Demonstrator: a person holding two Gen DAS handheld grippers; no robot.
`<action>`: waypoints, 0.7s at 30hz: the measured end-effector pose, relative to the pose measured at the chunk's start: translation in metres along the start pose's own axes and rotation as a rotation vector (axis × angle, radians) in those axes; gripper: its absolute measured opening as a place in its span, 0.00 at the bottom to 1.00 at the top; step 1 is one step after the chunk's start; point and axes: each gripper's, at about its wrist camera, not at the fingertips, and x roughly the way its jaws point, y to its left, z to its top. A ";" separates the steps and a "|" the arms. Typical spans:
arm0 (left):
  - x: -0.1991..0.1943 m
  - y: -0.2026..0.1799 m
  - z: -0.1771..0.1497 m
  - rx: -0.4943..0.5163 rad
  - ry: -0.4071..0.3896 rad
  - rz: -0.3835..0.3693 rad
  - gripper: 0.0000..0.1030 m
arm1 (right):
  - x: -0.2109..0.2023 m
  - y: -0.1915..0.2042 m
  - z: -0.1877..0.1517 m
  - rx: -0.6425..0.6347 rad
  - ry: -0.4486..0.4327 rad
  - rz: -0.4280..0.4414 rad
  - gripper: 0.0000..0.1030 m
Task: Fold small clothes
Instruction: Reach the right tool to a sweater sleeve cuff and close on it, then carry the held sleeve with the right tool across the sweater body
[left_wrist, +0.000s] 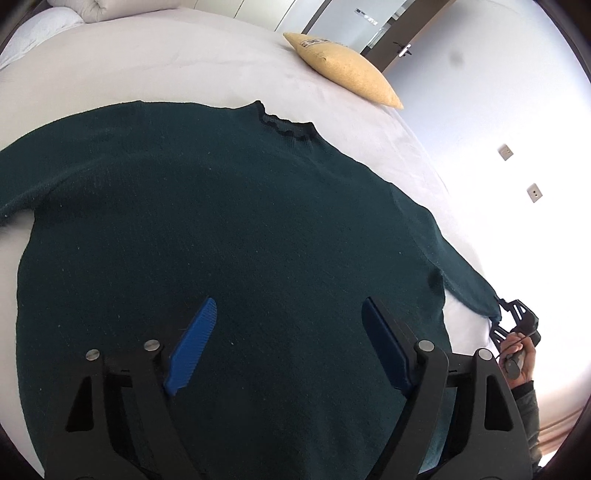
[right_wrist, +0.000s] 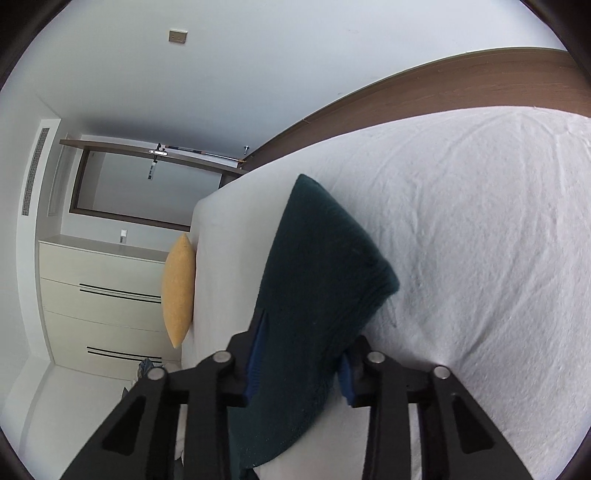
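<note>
A dark green knit sweater (left_wrist: 221, 229) lies spread flat on the white bed (left_wrist: 184, 66), collar at the far side. My left gripper (left_wrist: 288, 325) is open above the sweater's lower body, blue pads wide apart, holding nothing. My right gripper (right_wrist: 299, 354) is shut on the end of the sweater's sleeve (right_wrist: 317, 266), which bunches between the blue pads and rises above the sheet. In the left wrist view the right gripper (left_wrist: 513, 314) shows at the sleeve's end near the bed's right edge.
A yellow cushion (left_wrist: 343, 66) lies at the far corner of the bed; it also shows in the right wrist view (right_wrist: 179, 291). White pillows (left_wrist: 55, 22) sit far left. A cream drawer unit (right_wrist: 99, 295) and a wooden headboard (right_wrist: 443, 81) stand beyond the bed.
</note>
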 end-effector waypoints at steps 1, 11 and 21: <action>0.000 0.000 0.001 0.000 -0.001 0.002 0.78 | 0.002 0.004 0.000 -0.022 -0.002 -0.012 0.19; 0.012 -0.014 0.040 0.035 -0.003 -0.109 0.78 | 0.048 0.147 -0.093 -0.585 0.034 -0.154 0.09; 0.077 -0.018 0.087 -0.211 0.101 -0.437 0.78 | 0.145 0.231 -0.369 -1.309 0.323 -0.112 0.08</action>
